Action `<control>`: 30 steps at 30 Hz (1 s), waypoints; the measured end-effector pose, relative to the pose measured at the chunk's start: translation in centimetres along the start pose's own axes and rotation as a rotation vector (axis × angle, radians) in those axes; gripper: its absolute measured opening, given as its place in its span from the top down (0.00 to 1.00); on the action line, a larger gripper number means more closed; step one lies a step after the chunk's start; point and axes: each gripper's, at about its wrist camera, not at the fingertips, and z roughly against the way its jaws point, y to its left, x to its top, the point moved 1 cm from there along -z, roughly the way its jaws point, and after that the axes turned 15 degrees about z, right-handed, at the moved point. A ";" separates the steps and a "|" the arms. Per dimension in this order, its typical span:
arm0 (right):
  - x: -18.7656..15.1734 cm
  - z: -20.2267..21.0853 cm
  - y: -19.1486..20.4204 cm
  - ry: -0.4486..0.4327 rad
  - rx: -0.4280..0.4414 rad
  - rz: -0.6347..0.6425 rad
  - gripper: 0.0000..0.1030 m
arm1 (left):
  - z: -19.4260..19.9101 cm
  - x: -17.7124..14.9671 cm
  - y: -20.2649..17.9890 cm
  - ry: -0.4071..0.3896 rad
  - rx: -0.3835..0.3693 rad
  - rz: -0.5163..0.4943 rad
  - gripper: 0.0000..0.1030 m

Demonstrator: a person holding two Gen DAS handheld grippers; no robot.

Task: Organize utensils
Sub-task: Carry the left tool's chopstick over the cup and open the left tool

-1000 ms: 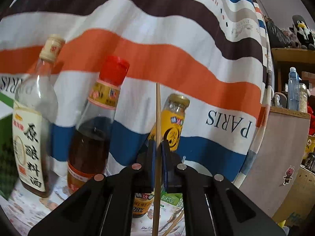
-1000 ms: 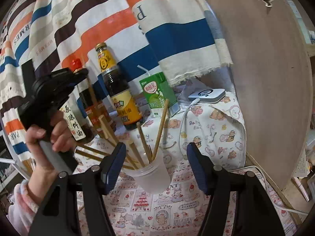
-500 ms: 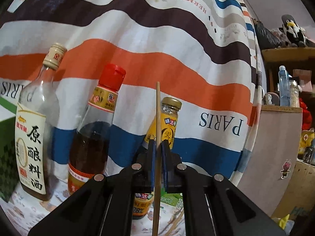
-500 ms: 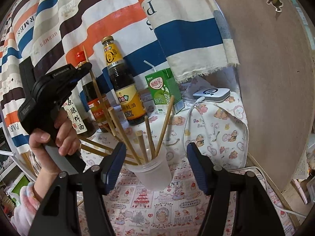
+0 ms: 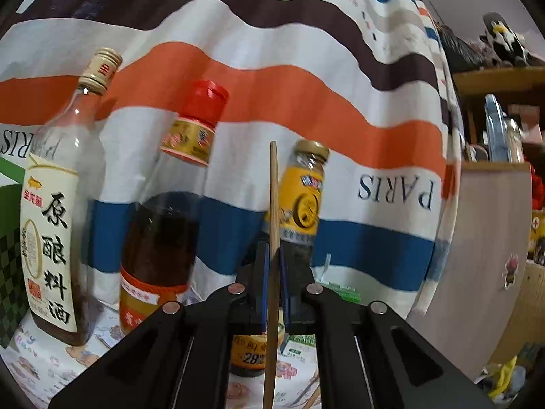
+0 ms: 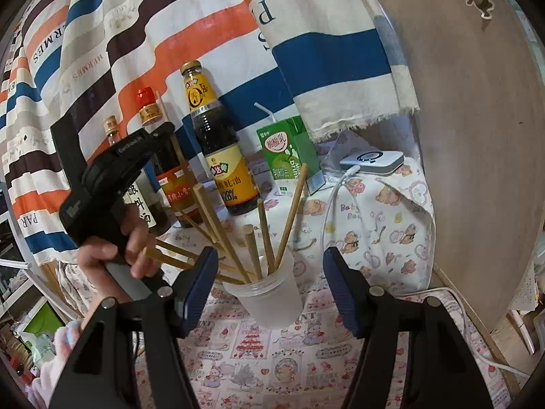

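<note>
Wooden, pale and slender: one chopstick (image 5: 273, 204) pinched upright between the closed pads of the left tool (image 5: 273, 286), not yet in the frosted translucent plastic cup (image 6: 269, 298). Already standing in that cup: several more bamboo chopsticks (image 6: 289, 211), fanned out from 10 to 1 o'clock. Still loose on the cartoon-print cloth of the bench (image 6: 385, 225), at the cup's 9 o'clock: a few chopsticks (image 6: 170, 259), by the hand (image 6: 112, 255) gripping the left tool. Roughly half done, judging by the count. Right tool (image 6: 270, 289) spread wide, straddling the cup, pads apart from its wall, holding nothing. Beyond, at 11 to 12 o'clock: three sauce bottles and a green drink carton (image 6: 289, 150).
</note>
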 end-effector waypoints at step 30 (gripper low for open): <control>0.3 0.7 0.1 -0.019 -0.010 0.001 0.37 | 3.1 -4.9 1.5 0.260 0.018 -0.047 0.80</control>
